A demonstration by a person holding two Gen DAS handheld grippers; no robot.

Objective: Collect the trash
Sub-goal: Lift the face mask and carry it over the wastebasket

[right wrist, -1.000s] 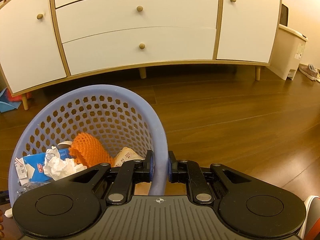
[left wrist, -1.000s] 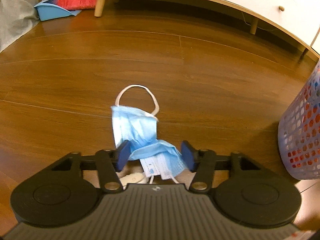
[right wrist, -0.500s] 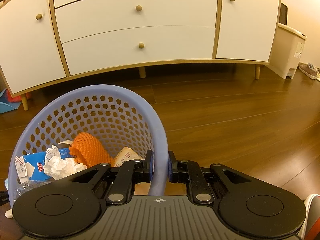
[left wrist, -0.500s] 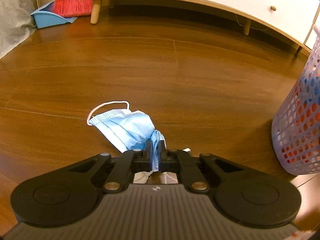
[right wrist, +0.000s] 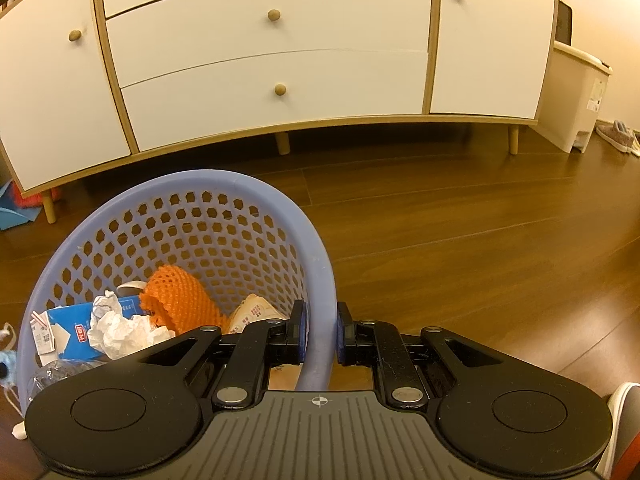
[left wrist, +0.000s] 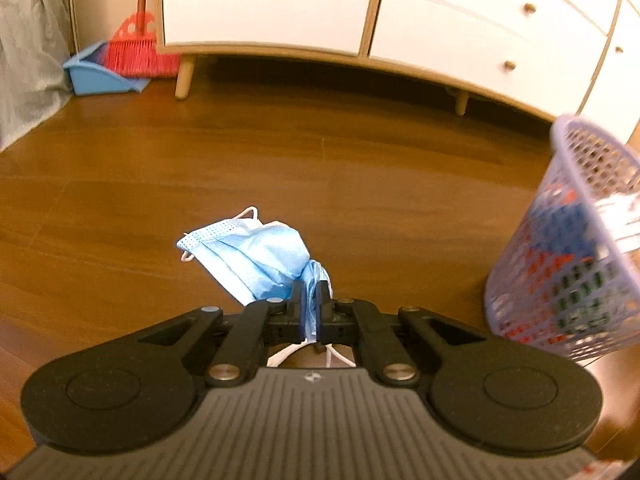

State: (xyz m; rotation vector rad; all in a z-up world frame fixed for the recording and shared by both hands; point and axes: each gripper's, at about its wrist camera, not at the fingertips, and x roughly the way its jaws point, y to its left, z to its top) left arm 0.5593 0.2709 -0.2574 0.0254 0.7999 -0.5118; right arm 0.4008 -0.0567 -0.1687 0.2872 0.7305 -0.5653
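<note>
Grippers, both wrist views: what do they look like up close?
Both match. The left gripper and right gripper have black linkage arms, silver pivot bolts, two round black discs, blue finger pads, and a ribbed grey body with a small white crosshair mark. No cables or sleeves are visible.

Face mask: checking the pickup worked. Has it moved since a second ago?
Yes. The face mask, pinched by the left gripper, has lifted off the floor.

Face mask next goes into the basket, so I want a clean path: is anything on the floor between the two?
Nothing visible. The face mask hangs in the left gripper, and only bare floor lies between it and the basket to its right.
</note>
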